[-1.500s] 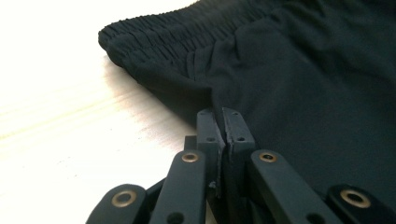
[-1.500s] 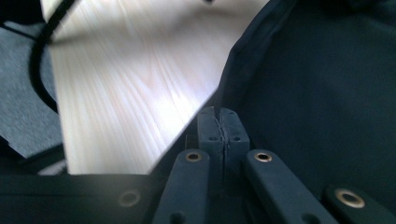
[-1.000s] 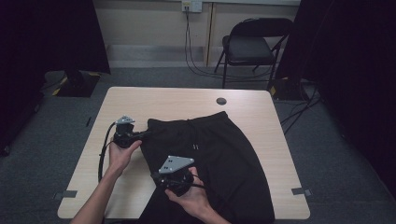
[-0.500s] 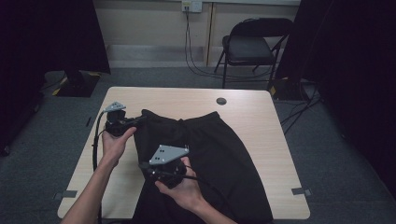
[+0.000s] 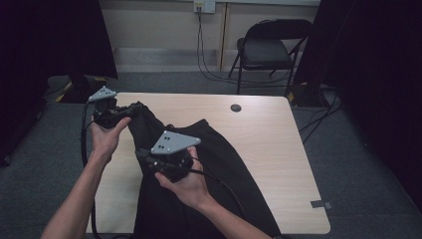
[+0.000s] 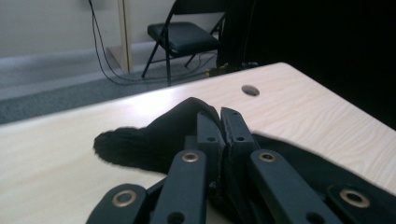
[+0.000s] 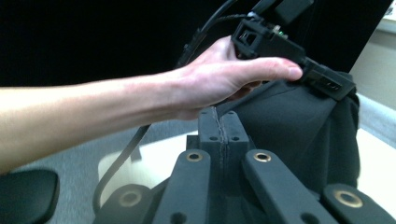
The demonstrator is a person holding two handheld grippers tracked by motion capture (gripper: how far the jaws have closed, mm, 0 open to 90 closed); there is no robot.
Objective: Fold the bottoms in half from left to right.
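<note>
**A:** What does each tool have hold of?

**B:** Both are clenched on one black garment (image 5: 199,164). The left tool (image 5: 130,110) pinches an edge at its tip; the right tool (image 5: 149,160) bites the same edge nearer the person, its jaws pressed tight on cloth in the right gripper view.

**A:** Why gripped at two points?

**B:** Probably to lift and spread the edge. The fabric hangs taut between the tools, and the rest trails below the right tool onto the worktop (image 5: 268,129).

**A:** Any label or lettering?

**B:** None readable on the garment or the tools. A folding chair (image 5: 268,47) stands beyond the left tool.
</note>
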